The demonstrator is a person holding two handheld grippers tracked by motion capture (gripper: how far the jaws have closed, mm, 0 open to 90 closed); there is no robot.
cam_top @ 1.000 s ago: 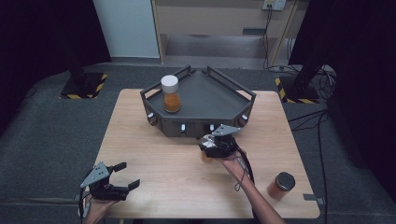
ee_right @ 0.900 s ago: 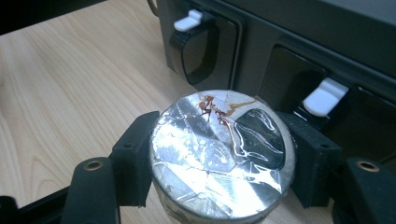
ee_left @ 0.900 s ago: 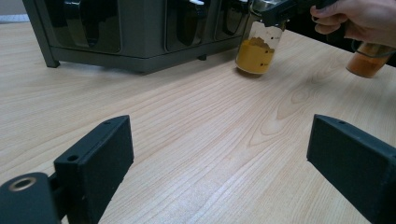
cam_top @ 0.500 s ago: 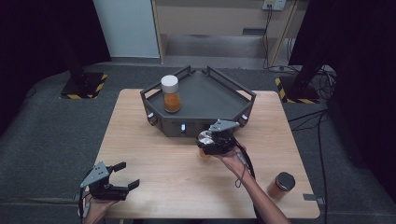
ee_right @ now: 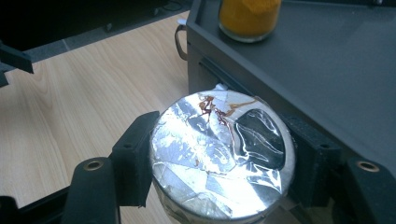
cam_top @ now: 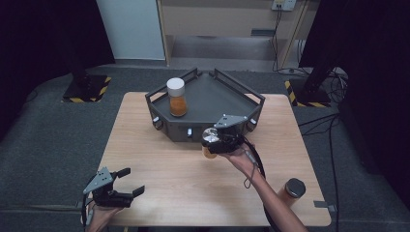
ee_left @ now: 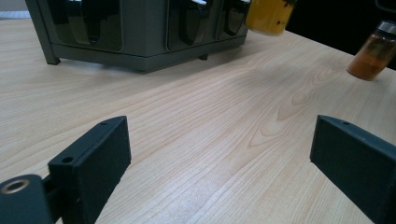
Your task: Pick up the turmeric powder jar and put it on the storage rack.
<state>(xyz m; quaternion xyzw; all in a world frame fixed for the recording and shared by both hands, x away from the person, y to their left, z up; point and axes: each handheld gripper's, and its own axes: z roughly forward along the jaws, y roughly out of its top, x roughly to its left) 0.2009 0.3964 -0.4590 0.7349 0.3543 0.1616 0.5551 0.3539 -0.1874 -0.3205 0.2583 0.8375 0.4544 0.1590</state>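
Holding a foil-sealed jar [cam_top: 210, 143] in my right gripper [cam_top: 218, 140], both pads clamped on its sides just under the rim; the right gripper view shows the torn silver seal [ee_right: 219, 154] facing up, with a dark hole and some brownish streaks on it. In the high view the jar hangs just in front of the dark tray [cam_top: 216, 92], near its front wall and off the wooden table [cam_top: 159, 159]. In the left gripper view its yellow-orange bottom [ee_left: 270, 16] floats clear of the tabletop.

My left gripper [cam_top: 126, 182] sits at the near left corner of the table, jaws wide apart with nothing between them, and they have just been opening a bit further. Bare wood lies between its pads [ee_left: 100, 154].

Inside the tray, at its left side, a white-capped jar [cam_top: 177, 96] of orange powder stands upright. Another jar with a dark lid [cam_top: 291, 192] stands on the table's near right corner, well apart from both grippers. Its contents look orange-brown, though I can't say for sure from above.

A hand [cam_top: 240, 157] holds the right gripper from below.
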